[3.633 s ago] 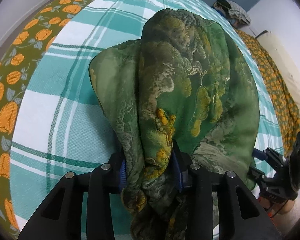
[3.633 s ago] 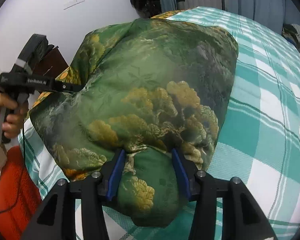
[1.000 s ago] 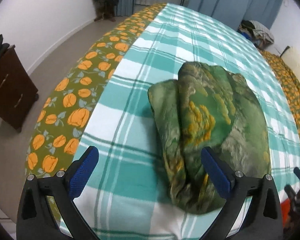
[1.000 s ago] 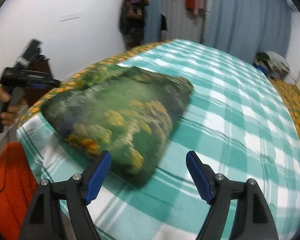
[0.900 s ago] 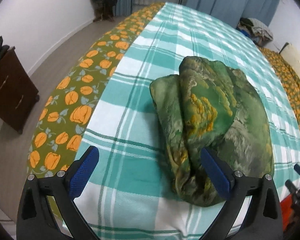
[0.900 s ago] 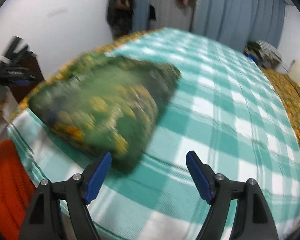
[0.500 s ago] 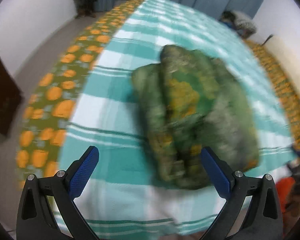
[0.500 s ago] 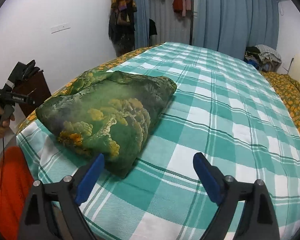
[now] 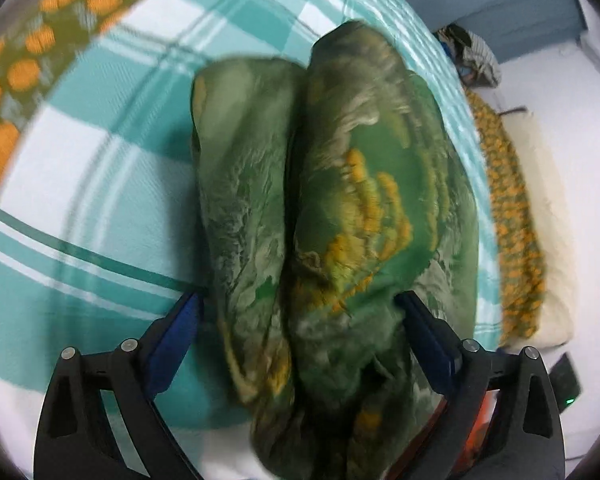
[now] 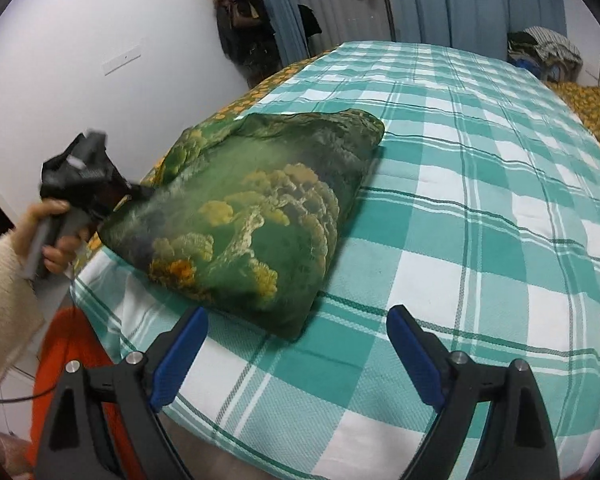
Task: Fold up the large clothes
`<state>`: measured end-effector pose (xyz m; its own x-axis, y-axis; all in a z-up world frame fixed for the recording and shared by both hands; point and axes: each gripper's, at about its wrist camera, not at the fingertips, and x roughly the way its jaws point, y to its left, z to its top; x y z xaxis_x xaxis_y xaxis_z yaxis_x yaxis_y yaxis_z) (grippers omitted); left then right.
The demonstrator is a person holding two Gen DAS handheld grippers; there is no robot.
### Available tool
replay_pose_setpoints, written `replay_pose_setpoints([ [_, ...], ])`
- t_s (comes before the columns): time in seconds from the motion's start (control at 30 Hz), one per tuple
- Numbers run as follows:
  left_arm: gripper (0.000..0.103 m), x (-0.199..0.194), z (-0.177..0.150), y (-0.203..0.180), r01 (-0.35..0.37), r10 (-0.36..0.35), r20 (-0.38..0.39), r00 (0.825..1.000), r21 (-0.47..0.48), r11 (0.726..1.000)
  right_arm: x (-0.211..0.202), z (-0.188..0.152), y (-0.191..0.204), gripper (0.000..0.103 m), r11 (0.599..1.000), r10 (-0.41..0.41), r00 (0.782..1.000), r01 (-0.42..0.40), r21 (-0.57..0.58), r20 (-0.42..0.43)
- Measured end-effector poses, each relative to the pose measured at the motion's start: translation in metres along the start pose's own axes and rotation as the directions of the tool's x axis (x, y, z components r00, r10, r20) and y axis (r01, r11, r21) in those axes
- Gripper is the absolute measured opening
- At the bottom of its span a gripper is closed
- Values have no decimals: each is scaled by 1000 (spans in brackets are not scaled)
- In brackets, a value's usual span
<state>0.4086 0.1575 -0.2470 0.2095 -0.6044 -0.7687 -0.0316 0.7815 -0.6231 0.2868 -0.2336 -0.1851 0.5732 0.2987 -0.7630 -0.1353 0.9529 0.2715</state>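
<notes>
Left wrist: wide tongs (image 9: 296, 312) astride garment (image 9: 340, 200).

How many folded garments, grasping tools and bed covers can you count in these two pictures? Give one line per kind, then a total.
Folded green garment: 1
Tools: 2, left tool and right tool
Checked bed cover: 1
Total: 4

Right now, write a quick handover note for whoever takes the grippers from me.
Left gripper: fingers wide apart, straddling the near end of the folded green garment; no grip visible.
Right gripper: open, empty, above the checked bedspread, just short of the garment.
Garment: a compact folded bundle near the bed's corner.
Done: folding appears largely finished.
Left: probably tidy or shift the bundle; judge before closing the left fingers.
</notes>
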Motion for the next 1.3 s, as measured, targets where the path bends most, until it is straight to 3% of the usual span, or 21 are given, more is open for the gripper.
replay_pose_setpoints([
  [0.2, 102, 24, -5, 15, 64, -64, -20, 998, -31, 997, 19, 9, -26, 93, 989, 80, 997, -77, 123, -20],
  [0.37, 103, 36, -7, 26, 103, -105, -49, 993, -40, 994, 63, 21, -56, 93, 940, 204, 978, -187, 284, -32],
  [0.5, 103, 43, -4, 26, 114, -115, -69, 991, -20, 993, 102, 30, -64, 93, 906, 291, 956, -262, 334, -40],
  [0.67, 103, 55, 0, 22, 95, -94, -95, 991, 8, 995, 147, 37, -54, 94, 865, 417, 906, -369, 340, -77],
  [0.77, 103, 61, 1, 19, 86, -83, -100, 991, 24, 996, 169, 40, -51, 101, 852, 444, 891, -386, 355, -95],
  [0.97, 103, 64, 0, 9, 76, -72, -59, 996, 73, 994, 185, 42, -54, 102, 830, 490, 862, -415, 372, -133],
  [1.07, 102, 64, -6, 3, 55, -51, -50, 997, 73, 996, 187, 49, -44, 99, 856, 458, 875, -385, 346, -157],
  [1.17, 86, 55, -19, -14, -7, 10, -30, 1000, 105, 994, 170, 67, -4, 86, 950, 302, 941, -283, 131, -155],
  [1.23, 73, 46, -27, -26, -45, 45, 1, 999, 141, 989, 155, 70, 17, 77, 973, 232, 964, -232, 15, -127],
  [1.3, 68, 37, -33, -37, -69, 65, 30, 997, 162, 984, 140, 73, 36, 71, 977, 181, 979, -190, -93, -95],
])
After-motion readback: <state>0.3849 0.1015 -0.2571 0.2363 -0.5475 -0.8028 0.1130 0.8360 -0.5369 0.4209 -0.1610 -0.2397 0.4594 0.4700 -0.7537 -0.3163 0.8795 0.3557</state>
